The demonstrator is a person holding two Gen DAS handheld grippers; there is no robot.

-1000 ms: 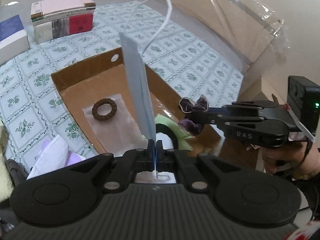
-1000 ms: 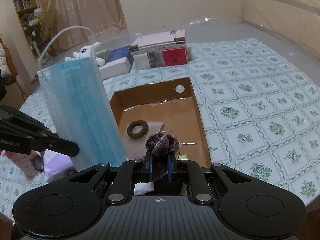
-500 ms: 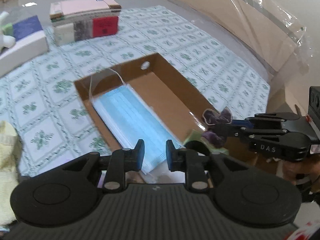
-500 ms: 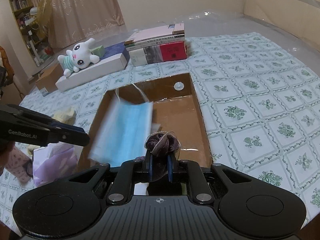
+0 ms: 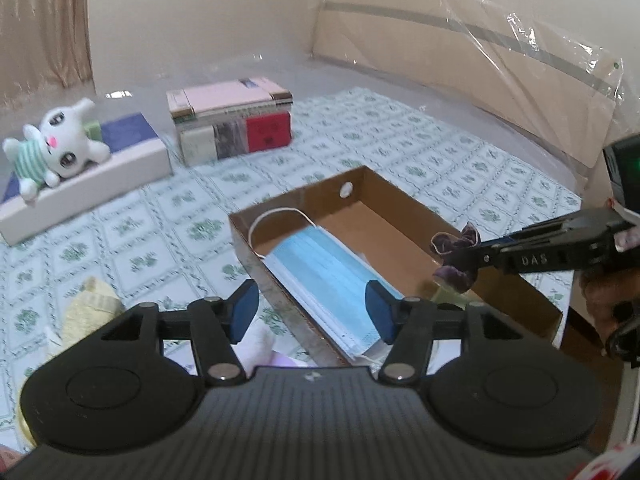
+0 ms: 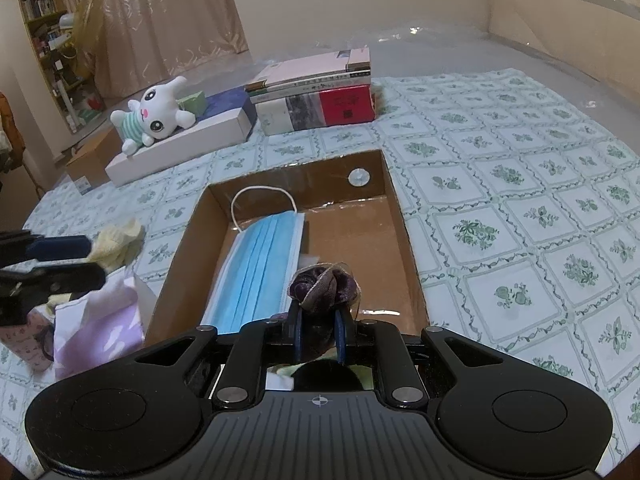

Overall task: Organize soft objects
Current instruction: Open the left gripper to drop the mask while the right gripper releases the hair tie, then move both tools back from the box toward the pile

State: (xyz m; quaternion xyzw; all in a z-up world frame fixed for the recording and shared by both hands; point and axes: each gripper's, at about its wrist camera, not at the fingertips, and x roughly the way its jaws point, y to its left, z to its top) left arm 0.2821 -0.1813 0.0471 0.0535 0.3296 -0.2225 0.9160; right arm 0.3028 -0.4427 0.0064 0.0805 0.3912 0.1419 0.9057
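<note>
A blue face mask (image 5: 320, 264) (image 6: 260, 268) lies flat along the left side of the brown cardboard box (image 5: 404, 200) (image 6: 182, 240), its white ear loop against the far wall. My left gripper (image 5: 312, 312) (image 6: 80, 260) hovers over the box's near left edge. Its jaws are opening and nothing is pressed between the pads; the mask lies below them. My right gripper (image 6: 318, 336) (image 5: 456, 260) is shut on a dark purple scrunchie (image 6: 324, 286) (image 5: 454, 240), held above the near right part of the box.
A stack of books (image 6: 316, 96) and a white plush rabbit (image 6: 154, 114) on a white box (image 6: 180, 144) stand beyond the cardboard box. Left of it lie a yellow cloth (image 6: 118, 240), a lilac cloth (image 6: 100, 320) and a pink item (image 6: 28, 340).
The left gripper let go of the upright mask, which dropped flat into the box over the brown ring. Its jaws spread wide and its view tilted up. The right gripper still holds the scrunchie.
</note>
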